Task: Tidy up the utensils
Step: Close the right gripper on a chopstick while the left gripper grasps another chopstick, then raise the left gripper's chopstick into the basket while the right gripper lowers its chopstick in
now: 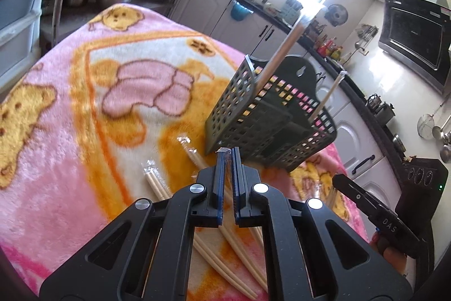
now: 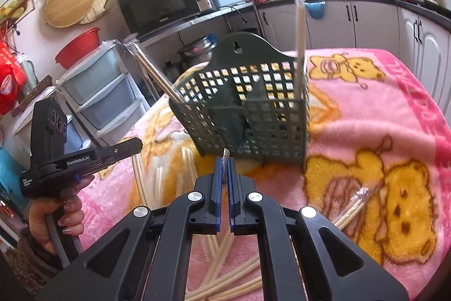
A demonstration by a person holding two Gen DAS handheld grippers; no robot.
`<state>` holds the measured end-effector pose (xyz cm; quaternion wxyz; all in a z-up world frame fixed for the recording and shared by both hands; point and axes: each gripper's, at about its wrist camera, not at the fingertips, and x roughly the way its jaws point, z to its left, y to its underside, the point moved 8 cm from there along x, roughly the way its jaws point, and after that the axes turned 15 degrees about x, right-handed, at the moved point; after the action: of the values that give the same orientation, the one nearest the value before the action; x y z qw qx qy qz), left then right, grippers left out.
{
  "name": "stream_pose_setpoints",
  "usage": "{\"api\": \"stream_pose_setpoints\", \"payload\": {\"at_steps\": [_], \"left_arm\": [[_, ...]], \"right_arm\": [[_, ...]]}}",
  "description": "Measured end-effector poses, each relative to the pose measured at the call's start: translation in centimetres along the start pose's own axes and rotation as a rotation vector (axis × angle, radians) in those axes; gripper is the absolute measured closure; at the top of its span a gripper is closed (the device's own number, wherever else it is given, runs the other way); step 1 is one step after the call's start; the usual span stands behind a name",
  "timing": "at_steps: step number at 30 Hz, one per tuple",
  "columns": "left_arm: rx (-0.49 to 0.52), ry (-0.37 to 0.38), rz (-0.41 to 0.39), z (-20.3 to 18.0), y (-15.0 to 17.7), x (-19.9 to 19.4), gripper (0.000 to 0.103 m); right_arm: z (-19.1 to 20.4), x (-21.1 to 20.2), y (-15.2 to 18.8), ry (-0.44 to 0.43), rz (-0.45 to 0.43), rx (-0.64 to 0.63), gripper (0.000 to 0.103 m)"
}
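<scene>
Left wrist view first: loose wrapped chopsticks [image 1: 156, 182] lie on the pink blanket [image 1: 56, 131] at lower centre, more of them running under the tool. The left gripper [image 1: 228, 153] sits bottom centre, its jaws pressed together on a wrapped chopstick pair, the plastic tip poking out at the top. The basket [image 1: 253, 117] stands right of centre with two pairs already leaning in it.

Right wrist view: the other tool shows at far left in a hand [image 2: 56, 216]. The right gripper [image 2: 225, 160] at bottom centre is pinching a wrapper too, crinkly end sticking up between the pads. The basket [image 2: 253, 114] is just above it, mid-frame.

So I'd say we're mid-carry, both picks made. Next move probably needs each pair tipped upright over the open top, then let go.
</scene>
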<state>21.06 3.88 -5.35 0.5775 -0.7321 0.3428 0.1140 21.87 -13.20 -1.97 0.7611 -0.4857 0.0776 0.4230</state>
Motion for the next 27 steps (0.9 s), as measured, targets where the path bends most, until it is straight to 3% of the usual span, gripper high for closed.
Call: {"api": "stream_pose_setpoints", "payload": {"at_steps": [12,27], "left_arm": [[0.050,0.027,-0.088,-2.7,-2.9,-2.8,0.101],[0.129,0.082,-0.152,-6.8,-6.1,-4.0,0.101]], "right_arm": [[3.5,-2.5,-1.7,-0.062,-0.071,-0.072,0.099],[4.2,-5.5,-4.5,-0.061,-0.164,-0.104,0.099]]}}
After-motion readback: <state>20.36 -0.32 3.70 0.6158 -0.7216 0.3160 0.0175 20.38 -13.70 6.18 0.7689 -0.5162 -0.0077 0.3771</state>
